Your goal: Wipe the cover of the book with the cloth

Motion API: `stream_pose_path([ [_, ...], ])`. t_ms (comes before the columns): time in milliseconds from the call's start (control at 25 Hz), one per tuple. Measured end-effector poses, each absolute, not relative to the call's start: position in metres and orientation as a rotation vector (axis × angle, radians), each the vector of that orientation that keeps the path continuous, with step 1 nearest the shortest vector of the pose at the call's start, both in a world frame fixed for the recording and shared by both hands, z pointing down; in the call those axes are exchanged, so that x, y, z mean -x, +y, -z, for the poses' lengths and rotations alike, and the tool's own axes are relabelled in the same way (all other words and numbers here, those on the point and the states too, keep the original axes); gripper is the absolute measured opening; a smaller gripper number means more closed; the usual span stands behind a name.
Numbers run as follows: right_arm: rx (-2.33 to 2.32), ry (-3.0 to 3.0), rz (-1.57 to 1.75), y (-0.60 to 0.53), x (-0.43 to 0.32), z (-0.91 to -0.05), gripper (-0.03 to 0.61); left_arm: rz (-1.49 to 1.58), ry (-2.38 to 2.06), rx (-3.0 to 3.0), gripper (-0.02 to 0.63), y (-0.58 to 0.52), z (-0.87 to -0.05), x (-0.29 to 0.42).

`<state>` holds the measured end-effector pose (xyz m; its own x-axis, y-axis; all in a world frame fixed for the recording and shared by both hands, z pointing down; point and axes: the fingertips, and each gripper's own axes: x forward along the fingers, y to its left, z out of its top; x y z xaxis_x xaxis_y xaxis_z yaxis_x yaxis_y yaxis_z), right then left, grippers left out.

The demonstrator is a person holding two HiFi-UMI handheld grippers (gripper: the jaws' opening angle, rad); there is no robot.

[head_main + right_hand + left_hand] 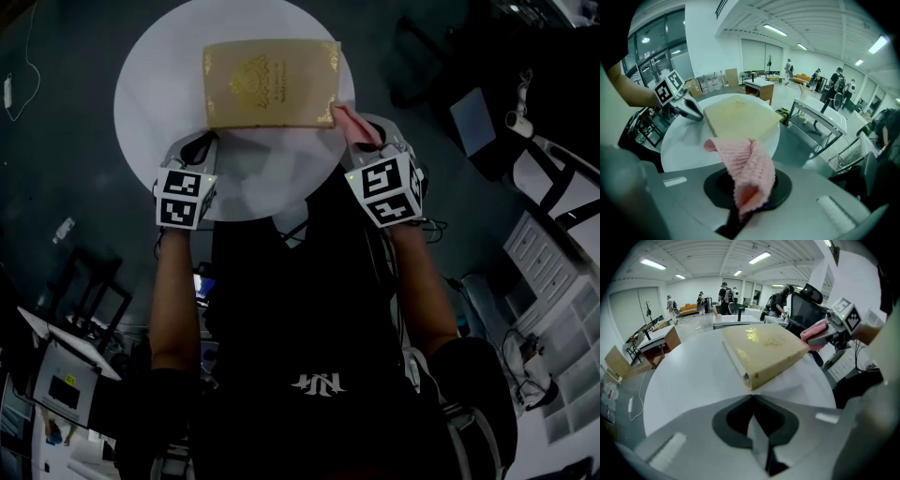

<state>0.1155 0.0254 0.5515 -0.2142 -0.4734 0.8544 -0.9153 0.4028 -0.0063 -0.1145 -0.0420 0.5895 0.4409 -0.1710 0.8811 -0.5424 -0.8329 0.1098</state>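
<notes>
Head view showed the book (272, 84) lying flat on the round white counter (150, 84), gold-coloured cover up. I could not read the ornament and lettering on the cover. My own dark torso filled the lower half of that view and cut off the near rim of the counter.

Left hand-held gripper (753, 397): in the left gripper view its jaws were pressed together at the tips with nothing between them. It pointed at the bare counter just short of the book's near left corner, clear of the book. I could not tell whether the tips touched the counter.

Right hand-held gripper (750, 190): pinching the pink knitted cloth (745, 168). The cloth bunched up and folded over the jaws, so their tips were covered in the right gripper view, and in the head view only its marker cube and part of its body were plain. From above, the cloth sat at the book's near right corner. I could not make out whether it rested on the cover or only hung beside the edge.

Background people in both gripper views were small and indistinct.
</notes>
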Motion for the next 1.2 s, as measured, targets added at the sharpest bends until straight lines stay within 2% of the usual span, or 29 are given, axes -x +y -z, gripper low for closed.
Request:
stream_pose_path([
  [120, -1.222, -1.878, -0.673, 0.023, -0.124, -0.537, 0.015, -1.345, -0.636, -2.317, 0.003, -0.039, -0.577, 0.118],
  [240, -1.216, -2.062, -0.634, 0.015, -0.100, -0.496, 0.015, -1.260, -0.650, -2.322, 0.003, -0.034, -0.547, 0.121],
  [440, -1.170, -2.551, -0.651, -0.001, -0.054, -0.388, 0.015, -0.912, -0.709, -2.393, 0.003, -0.029, -0.452, 0.108],
  [600, -1.062, -2.804, -0.533, -0.010, -0.032, -0.304, 0.015, -0.616, -0.768, -2.493, 0.003, -0.024, -0.362, 0.098],
  [920, -0.804, -3.167, -0.301, 0.025, 0.024, -0.160, 0.014, -0.442, -0.830, -2.662, 0.003, 0.024, -0.226, 0.121],
  [1200, -0.803, -3.219, -0.105, 0.082, 0.061, -0.097, 0.014, -0.166, -0.688, -2.813, 0.002, 0.079, -0.136, 0.150],
])
